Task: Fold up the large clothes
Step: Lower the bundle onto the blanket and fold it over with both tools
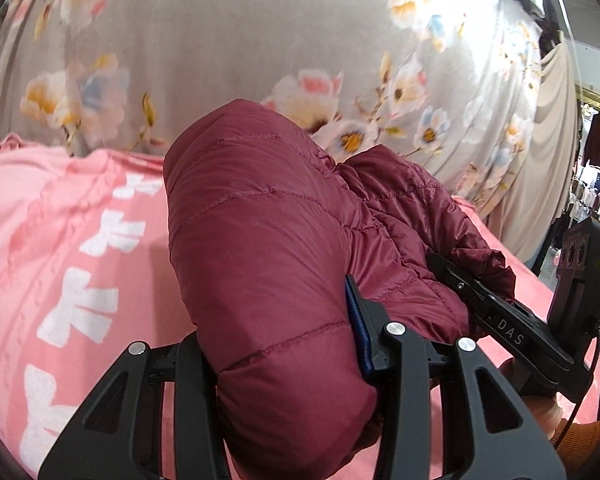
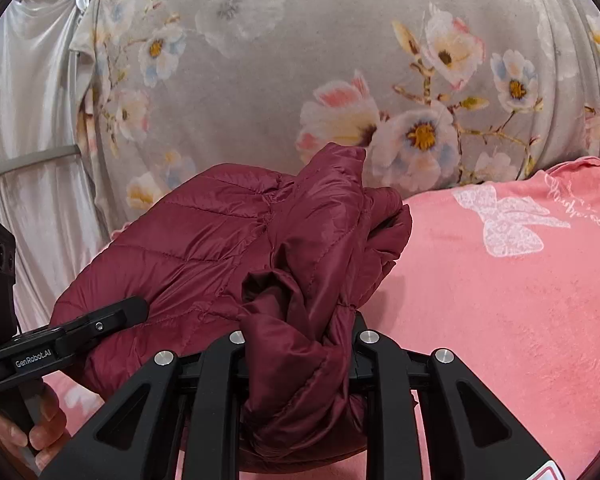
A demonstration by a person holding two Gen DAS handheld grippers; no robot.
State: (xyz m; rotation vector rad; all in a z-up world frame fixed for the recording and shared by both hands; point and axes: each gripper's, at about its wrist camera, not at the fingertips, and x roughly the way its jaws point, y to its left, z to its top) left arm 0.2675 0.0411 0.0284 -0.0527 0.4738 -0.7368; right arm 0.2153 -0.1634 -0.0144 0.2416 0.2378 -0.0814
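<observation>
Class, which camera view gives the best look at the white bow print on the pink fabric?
The right wrist view. There the white bow print lies whole and unobstructed on the pink fabric, with script beside it. The left wrist view does not show the bow; it shows only white block shapes on the pink fabric.

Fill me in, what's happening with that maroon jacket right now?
A person is folding a maroon quilted jacket over a pink blanket, holding one set of tongs in each hand. The left tongs are clamped on a thick padded fold, and the right tongs on a bunched, thinner part. A floral curtain hangs behind. The jacket is bundled up, not yet laid flat.
</observation>
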